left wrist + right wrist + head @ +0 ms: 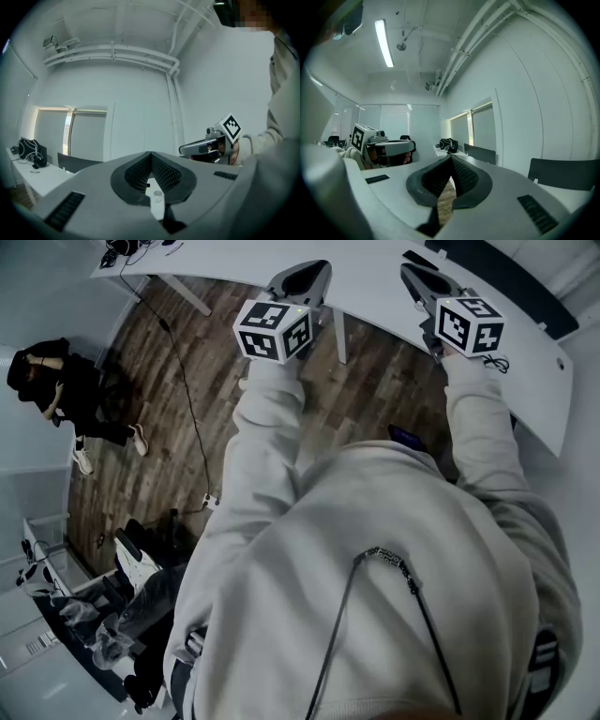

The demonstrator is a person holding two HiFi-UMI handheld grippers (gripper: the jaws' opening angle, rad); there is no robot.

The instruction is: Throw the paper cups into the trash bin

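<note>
A person in a pale hoodie holds both grippers out level over a white table [375, 268]. My left gripper [305, 279] is shut with nothing in it; in the left gripper view its pads [161, 171] meet in a ridge. Below that ridge, through the gap, a small white paper cup [157, 194] stands on a white surface, far off. My right gripper [422, 279] is shut and empty too, and only wood floor [445, 201] shows under its closed jaws. Each gripper sees the other beside it: the right gripper [199, 149] and the left gripper [391, 147]. No trash bin is in view.
A person in black [66, 395] sits on the wood floor at the left, with a cable [183, 381] running past. Dark gear is piled at the lower left [122, 615]. A desk with a dark bag [30, 152] and chairs [565, 173] stand along the walls.
</note>
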